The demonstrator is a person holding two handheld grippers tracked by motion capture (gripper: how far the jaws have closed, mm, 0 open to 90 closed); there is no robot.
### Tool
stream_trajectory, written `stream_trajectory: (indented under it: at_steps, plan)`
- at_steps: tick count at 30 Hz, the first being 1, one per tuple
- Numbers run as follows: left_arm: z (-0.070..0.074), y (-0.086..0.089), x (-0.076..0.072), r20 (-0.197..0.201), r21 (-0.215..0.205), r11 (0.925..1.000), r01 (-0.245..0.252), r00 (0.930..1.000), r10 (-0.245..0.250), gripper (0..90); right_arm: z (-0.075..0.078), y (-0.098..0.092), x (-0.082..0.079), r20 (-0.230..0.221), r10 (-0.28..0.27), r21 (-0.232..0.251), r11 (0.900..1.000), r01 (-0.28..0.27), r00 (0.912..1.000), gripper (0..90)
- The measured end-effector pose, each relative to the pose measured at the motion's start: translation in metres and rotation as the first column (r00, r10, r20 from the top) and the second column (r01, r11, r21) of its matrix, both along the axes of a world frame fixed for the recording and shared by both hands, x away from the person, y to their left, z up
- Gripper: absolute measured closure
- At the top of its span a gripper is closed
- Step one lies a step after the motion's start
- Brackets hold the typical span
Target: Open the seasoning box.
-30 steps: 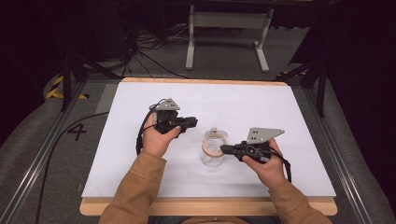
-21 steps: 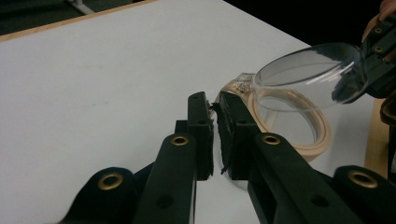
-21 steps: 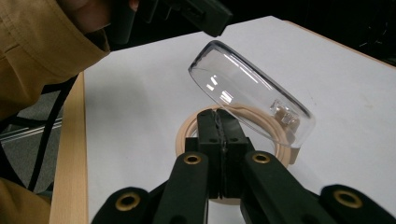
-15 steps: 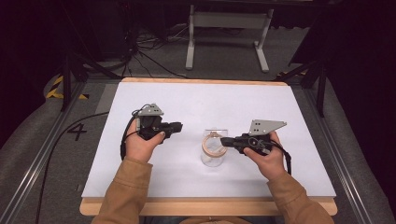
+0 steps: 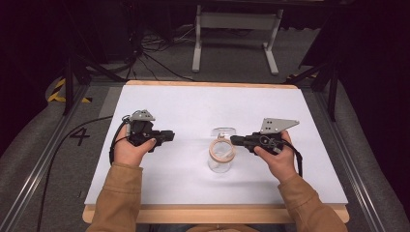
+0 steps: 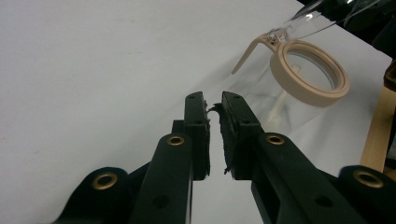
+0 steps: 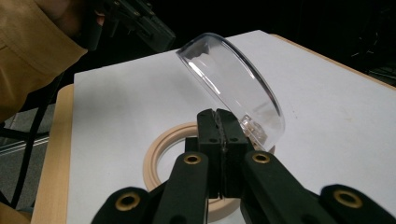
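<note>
Clear glass jar (image 5: 220,162) with beige ring rim (image 5: 222,151) and raised clear hinged lid (image 7: 233,79) mid-table on white sheet (image 5: 193,111), right gripper (image 5: 235,140) pressed together, touching rim at hinge, left gripper (image 5: 170,136) well apart leftward, jaws nearly together, just opening, nothing between.
</note>
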State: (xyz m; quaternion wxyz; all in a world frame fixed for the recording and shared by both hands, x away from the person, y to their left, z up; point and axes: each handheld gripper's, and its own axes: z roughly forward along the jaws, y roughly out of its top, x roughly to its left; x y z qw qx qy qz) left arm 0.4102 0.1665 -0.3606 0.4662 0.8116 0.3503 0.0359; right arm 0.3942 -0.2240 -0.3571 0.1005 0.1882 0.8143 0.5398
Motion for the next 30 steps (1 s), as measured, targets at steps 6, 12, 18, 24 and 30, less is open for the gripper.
stream_trajectory:
  at_steps: [6,12,18,24,30]
  plan:
    - [-0.004,0.001,0.001,-0.015,0.000,0.9996,0.027,0.9995,-0.027,79.2,0.002,-0.004,0.010,-0.001,-0.025,0.006,1.000,0.025,0.9997,90.0]
    - [-0.005,0.002,0.002,-0.018,-0.001,0.9993,0.038,0.9991,-0.038,78.5,-0.005,-0.005,0.020,-0.014,-0.062,-0.004,0.998,0.062,0.9980,90.0]
    - [-0.005,0.001,0.001,-0.012,0.002,0.9993,0.038,0.9992,-0.038,77.8,-0.007,-0.009,0.022,-0.020,-0.089,0.000,0.996,0.089,0.9958,90.0]
    - [-0.003,0.002,-0.001,-0.015,-0.006,0.9992,0.039,0.9991,-0.039,77.7,-0.004,-0.009,0.019,-0.011,-0.082,0.002,0.997,0.082,0.9966,90.0]
    - [-0.001,0.003,0.000,-0.008,-0.010,0.9988,0.048,0.9988,-0.048,74.1,0.005,-0.017,0.011,0.010,-0.080,-0.027,0.996,0.080,0.9968,90.0]
